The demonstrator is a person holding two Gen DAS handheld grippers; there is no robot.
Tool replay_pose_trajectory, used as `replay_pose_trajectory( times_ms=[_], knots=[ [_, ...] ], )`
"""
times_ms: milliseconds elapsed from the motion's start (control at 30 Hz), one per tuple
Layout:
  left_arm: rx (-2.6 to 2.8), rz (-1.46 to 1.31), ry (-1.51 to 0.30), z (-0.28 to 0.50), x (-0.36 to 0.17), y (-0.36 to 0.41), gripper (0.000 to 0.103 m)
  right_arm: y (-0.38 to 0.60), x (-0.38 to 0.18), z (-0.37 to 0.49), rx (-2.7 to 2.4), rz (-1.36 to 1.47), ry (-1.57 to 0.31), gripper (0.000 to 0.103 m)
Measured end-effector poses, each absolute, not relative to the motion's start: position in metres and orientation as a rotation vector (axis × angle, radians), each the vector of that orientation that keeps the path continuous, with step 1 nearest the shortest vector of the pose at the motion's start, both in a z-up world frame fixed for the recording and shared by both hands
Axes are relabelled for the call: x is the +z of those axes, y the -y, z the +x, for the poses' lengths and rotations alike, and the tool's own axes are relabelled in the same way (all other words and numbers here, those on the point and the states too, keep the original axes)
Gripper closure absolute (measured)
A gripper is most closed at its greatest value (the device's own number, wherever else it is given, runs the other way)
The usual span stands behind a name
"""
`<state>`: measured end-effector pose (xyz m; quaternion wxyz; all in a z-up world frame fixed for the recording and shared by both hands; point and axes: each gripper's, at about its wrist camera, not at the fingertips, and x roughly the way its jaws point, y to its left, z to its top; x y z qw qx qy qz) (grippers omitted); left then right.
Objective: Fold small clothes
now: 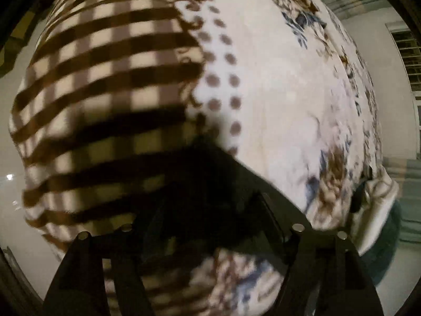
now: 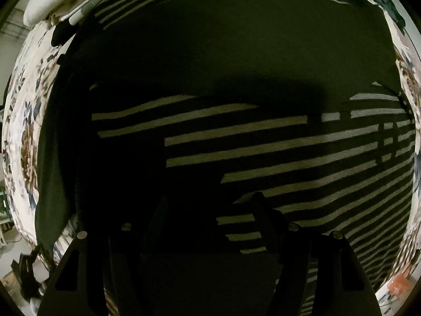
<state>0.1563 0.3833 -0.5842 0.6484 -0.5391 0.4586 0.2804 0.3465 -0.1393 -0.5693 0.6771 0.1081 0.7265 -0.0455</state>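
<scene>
My left gripper (image 1: 210, 202) is blurred; I can't tell its spread. My right gripper (image 2: 208, 210) stands apart, nothing pinched, above the dark striped garment (image 2: 263, 137) on the floral blanket (image 1: 276, 92).

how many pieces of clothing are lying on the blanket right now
1: a dark garment with pale stripes spread flat over the floral blanket. A dark blurred shape low in the left wrist view may be its edge or another; more may be hidden.
</scene>
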Motion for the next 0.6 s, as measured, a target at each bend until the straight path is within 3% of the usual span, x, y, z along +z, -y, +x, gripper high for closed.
replay_pose_trajectory(
  times_ms=[33,67,100,400,600],
  knots=[
    [0.671,-1.192,-1.029,0.161,-0.582,-0.382,0.048,0.144,-0.566,0.34,-0.1,0.24,-1.626,0.035],
    [0.695,-1.146,-1.02,0.167,-0.576,-0.381,0.08,0.145,-0.565,0.338,-0.099,0.238,-1.622,0.035],
    [0.689,-1.112,-1.019,0.174,-0.571,-0.38,0.096,0.15,-0.562,0.331,-0.097,0.235,-1.613,0.035],
    [0.627,-0.836,-0.943,0.218,-0.469,-0.348,0.096,0.224,-0.536,0.303,-0.093,0.341,-1.555,0.035],
    [0.401,-0.534,-0.855,0.303,-0.361,-0.23,0.096,0.284,-0.531,0.342,-0.107,0.441,-1.536,0.035]
  ],
)
